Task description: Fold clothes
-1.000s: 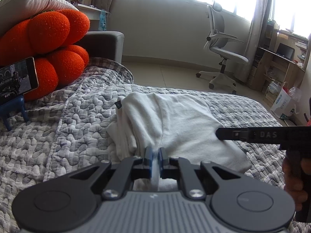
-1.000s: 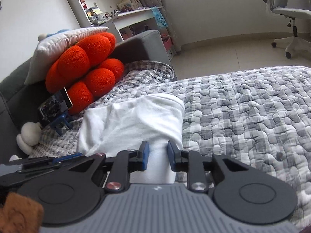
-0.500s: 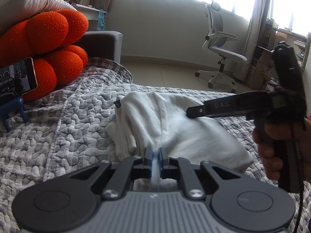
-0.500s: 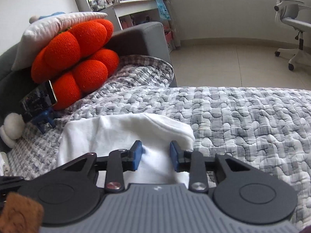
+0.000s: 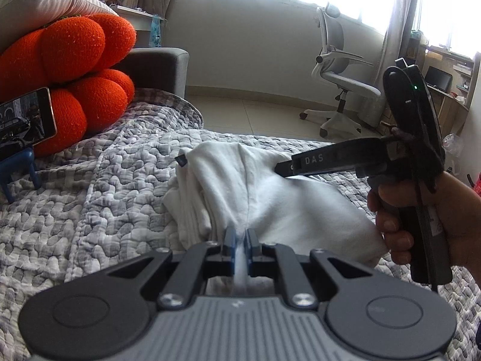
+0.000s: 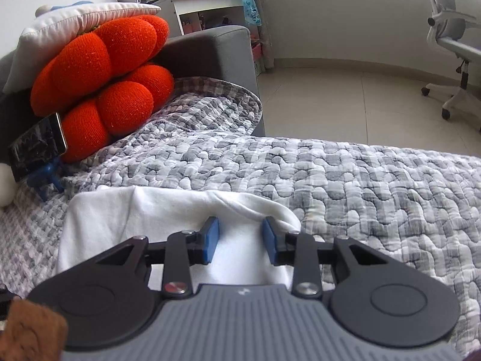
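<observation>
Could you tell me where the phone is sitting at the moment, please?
The phone is at the far left of both wrist views, propped on a small blue stand on the grey quilt, leaning against the orange cushion.

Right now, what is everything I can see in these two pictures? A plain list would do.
White garment: one, white, bunched on the quilt.
Quilt: one, grey and white, spread under the garment.
Plush cushion: one, orange, at the left on the quilt.
Pillow: one, off-white, on top of the cushion.
Phone: one, dark screen, on a blue stand against the cushion.
Sofa arm: one, grey, behind the cushion.
Office chair: one, grey-white, on the floor by the window.
Left gripper: one, black with blue pads, shut on a fold of the garment.
Right gripper: one, same colours, jaws apart over the garment.
Hand: one, holding the right gripper's handle.
</observation>
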{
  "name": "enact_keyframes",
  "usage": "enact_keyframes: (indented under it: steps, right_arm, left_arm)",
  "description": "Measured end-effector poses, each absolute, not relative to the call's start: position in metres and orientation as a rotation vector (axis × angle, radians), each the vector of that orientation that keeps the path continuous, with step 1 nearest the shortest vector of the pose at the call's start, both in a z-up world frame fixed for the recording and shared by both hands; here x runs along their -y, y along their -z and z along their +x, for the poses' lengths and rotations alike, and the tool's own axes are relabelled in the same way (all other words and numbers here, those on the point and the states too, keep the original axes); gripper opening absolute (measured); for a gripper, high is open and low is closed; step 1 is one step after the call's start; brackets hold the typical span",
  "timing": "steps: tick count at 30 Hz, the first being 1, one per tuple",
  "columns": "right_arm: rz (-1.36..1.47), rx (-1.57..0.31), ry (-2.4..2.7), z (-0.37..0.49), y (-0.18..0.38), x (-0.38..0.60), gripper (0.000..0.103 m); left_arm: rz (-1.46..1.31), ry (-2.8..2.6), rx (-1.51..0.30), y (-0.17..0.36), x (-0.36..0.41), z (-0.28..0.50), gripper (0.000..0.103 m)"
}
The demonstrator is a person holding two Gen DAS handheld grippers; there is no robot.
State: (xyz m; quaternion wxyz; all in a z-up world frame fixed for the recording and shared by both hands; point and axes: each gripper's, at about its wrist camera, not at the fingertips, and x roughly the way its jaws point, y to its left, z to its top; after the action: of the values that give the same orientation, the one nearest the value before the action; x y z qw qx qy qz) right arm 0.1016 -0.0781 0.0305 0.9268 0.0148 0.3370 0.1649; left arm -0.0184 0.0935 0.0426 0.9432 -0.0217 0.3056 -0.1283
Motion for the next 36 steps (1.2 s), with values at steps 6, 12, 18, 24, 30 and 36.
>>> enact_keyframes:
  steps: [6,12,18,24,30,36]
  right_arm:
    - [0.040,-0.639,-0.358,0.092,-0.055,0.077,0.040]
    - [-0.031,-0.729,-0.377,0.107,-0.035,0.057,0.045]
    - [-0.074,-0.679,-0.337,0.096,-0.028,0.045,0.048]
    - [-0.011,-0.620,-0.291,0.086,-0.018,0.046,0.049]
    - [-0.032,-0.607,-0.277,0.084,-0.018,0.042,0.050]
    - [0.013,-0.606,-0.276,0.076,-0.022,0.047,0.050]
  left_arm:
    - [-0.042,0.261,-0.623,-0.043,-0.094,-0.018,0.009]
    - [-0.050,0.263,-0.624,-0.043,-0.095,-0.018,0.009]
    - [-0.233,0.250,-0.617,-0.055,-0.116,-0.015,0.009]
    - [-0.342,0.138,-0.580,-0.059,-0.137,0.000,0.009]
    - [-0.314,0.088,-0.613,-0.046,-0.129,0.018,0.010]
    - [-0.292,0.075,-0.641,-0.036,-0.132,0.022,0.028]
